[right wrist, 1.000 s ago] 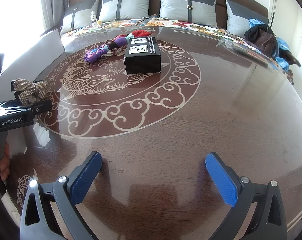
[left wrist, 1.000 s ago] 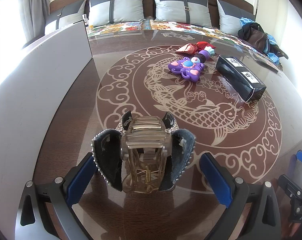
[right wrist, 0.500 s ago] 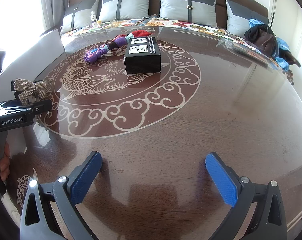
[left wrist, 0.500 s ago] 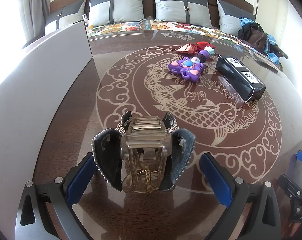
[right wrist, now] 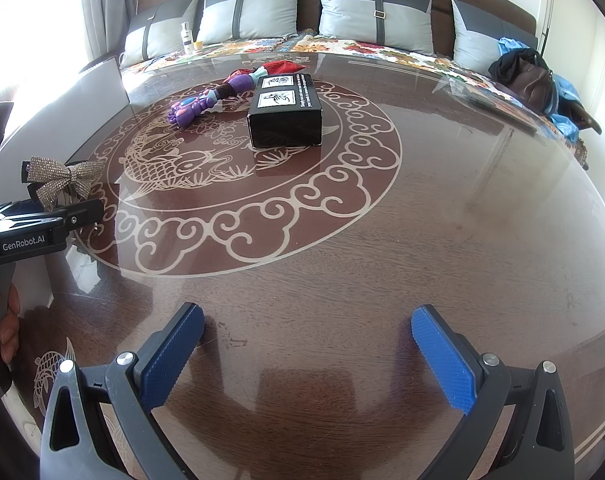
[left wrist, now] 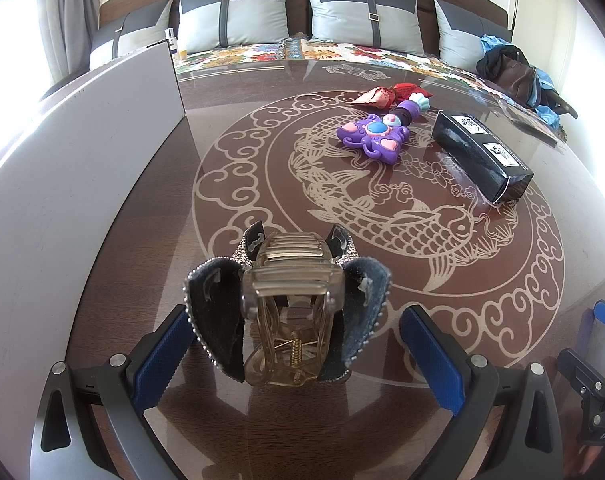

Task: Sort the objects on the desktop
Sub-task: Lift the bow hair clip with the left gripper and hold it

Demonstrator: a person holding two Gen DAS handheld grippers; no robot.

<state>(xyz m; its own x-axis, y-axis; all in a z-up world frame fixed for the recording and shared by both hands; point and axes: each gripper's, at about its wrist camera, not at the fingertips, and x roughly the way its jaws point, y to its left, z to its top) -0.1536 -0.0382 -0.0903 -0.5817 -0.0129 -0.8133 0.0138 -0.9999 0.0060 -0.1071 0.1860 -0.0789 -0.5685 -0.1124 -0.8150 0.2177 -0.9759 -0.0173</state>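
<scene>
A translucent brown claw hair clip with a rhinestone bow (left wrist: 290,304) stands on the brown patterned table (left wrist: 262,152). It sits between the blue pads of my left gripper (left wrist: 296,320), which is open; the left pad is close to the bow's wing, the right pad is apart. The right wrist view shows that bow clip (right wrist: 62,176) at the far left, by the left gripper (right wrist: 42,228) and a person's hand (right wrist: 6,320). My right gripper (right wrist: 308,316) is open over bare table. Farther off lie a purple toy wand (left wrist: 372,136), a black box (left wrist: 478,156) and a red packet (left wrist: 386,94).
A tall white panel (left wrist: 82,152) runs along the table's left side. Behind the table is a sofa with grey cushions (left wrist: 362,12), a small bottle (right wrist: 187,38) and a dark bag (right wrist: 526,72). The right gripper's blue finger (left wrist: 602,316) shows at the lower right edge.
</scene>
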